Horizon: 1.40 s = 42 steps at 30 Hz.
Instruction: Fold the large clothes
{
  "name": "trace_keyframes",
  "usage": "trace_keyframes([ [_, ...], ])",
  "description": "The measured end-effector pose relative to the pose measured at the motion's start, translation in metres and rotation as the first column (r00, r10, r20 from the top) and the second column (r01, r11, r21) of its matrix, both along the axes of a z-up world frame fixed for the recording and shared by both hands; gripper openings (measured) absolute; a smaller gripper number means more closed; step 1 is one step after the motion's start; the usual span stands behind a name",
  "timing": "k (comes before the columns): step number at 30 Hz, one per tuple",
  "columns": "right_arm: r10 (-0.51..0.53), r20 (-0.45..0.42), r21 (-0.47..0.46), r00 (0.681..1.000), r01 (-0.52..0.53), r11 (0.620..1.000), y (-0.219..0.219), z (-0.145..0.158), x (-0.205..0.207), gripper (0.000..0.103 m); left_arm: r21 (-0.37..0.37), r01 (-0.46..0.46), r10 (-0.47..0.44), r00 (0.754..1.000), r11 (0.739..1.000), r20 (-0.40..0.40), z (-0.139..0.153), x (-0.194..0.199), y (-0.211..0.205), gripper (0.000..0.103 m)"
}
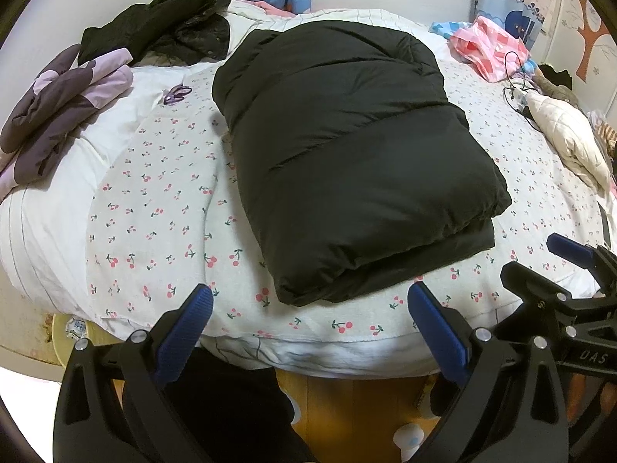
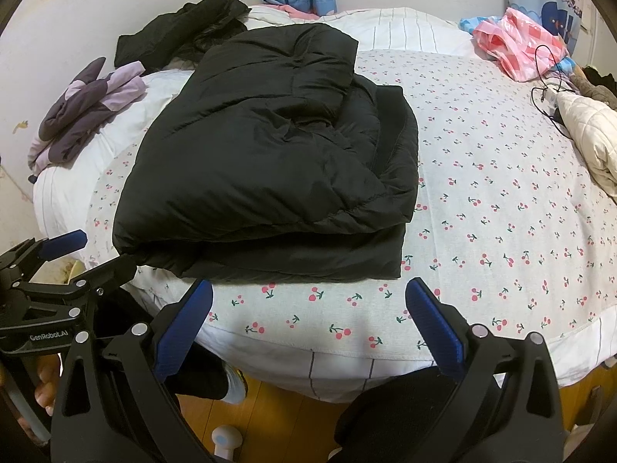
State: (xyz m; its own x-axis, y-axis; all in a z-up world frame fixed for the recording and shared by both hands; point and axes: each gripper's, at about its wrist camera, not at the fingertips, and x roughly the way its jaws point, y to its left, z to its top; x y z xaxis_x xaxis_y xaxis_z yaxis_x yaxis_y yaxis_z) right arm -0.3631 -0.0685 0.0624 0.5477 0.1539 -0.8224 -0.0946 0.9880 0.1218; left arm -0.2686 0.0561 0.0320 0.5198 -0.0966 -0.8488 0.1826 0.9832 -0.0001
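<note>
A black puffer jacket [image 1: 347, 154] lies folded into a thick rectangle on the cherry-print bed cover [image 1: 162, 208]; it also shows in the right wrist view [image 2: 262, 162]. My left gripper [image 1: 308, 312] is open and empty, held just off the bed's near edge, in front of the jacket's near end. My right gripper [image 2: 308, 308] is open and empty too, near the bed edge, a little short of the jacket. Each gripper shows at the side of the other's view, the right gripper [image 1: 578, 262] and the left gripper [image 2: 58, 254].
A purple jacket [image 1: 61, 108] and another black garment [image 1: 166, 27] lie at the bed's far left. A pink bag [image 2: 516, 46], a black cable [image 2: 547, 88] and a cream quilted garment [image 2: 590, 135] lie at the right. Wooden floor [image 1: 347, 405] is below the bed edge.
</note>
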Motion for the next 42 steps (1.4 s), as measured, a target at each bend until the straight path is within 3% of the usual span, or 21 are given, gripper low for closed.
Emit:
trace_keyframes([
  [21, -0.002, 0.000, -0.001, 1.000, 0.002, 1.000, -0.0011, 0.0002, 0.0007, 0.097, -0.002, -0.020, 0.020, 1.000, 1.000, -0.014, -0.0024, 0.0049, 0.0007, 0.097],
  [29, -0.003, 0.003, 0.001, 1.000, 0.003, 1.000, -0.0019, 0.0008, 0.0018, 0.097, 0.031, -0.036, 0.036, 0.999, 0.999, 0.004, -0.0015, 0.0051, -0.0008, 0.097],
  [42, 0.000, 0.010, -0.004, 1.000, 0.000, 1.000, 0.0034, 0.0049, 0.0022, 0.097, -0.014, -0.053, 0.052, 0.998, 0.999, -0.025, -0.0009, 0.0067, 0.0046, 0.097],
])
